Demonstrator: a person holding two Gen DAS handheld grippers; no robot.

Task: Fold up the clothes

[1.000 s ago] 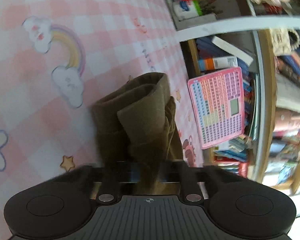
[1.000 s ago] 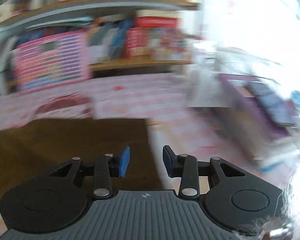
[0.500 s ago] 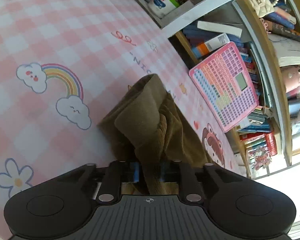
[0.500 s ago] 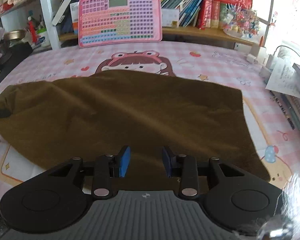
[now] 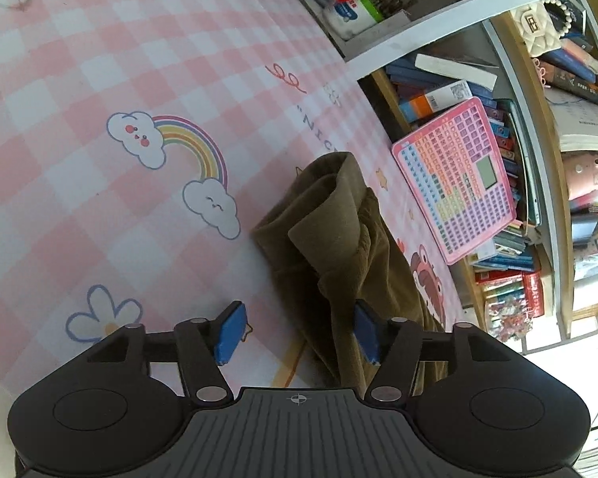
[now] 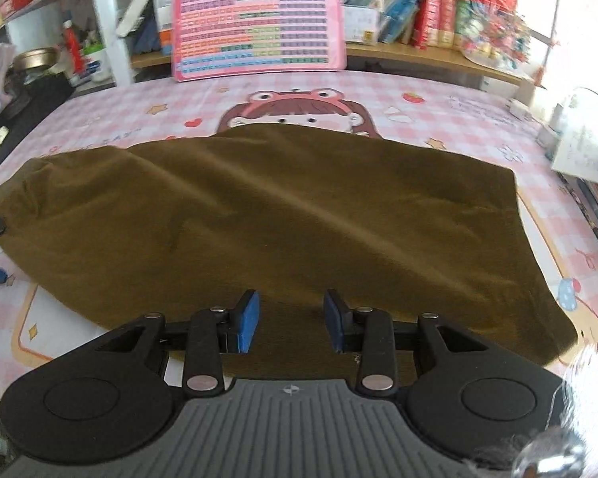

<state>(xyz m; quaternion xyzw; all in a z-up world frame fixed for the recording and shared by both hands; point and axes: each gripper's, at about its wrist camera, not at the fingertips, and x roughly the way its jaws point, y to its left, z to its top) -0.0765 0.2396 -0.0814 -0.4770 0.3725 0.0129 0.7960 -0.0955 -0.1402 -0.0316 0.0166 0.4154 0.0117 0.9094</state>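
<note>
The left claw (image 5: 297, 332) now stands with its blue pads wide apart, where half a second ago they were pinched together on a bunched fold of the brown garment (image 5: 339, 239). The fold lies loose on the pink checked cloth (image 5: 99, 79) covering the bench, one edge of it just beside the right-hand pad (whether it touches, I cannot tell). The right claw (image 6: 291, 320) is also parted, holding nothing, poised over the near edge of the brown garment (image 6: 279, 219), much as before. From this side the garment lies spread wide and fairly flat across the bench, its far edge covering the lower part of the printed cartoon face (image 6: 295, 109). The pink keyboard toy (image 6: 259, 22) leans against the bookshelf behind.
</note>
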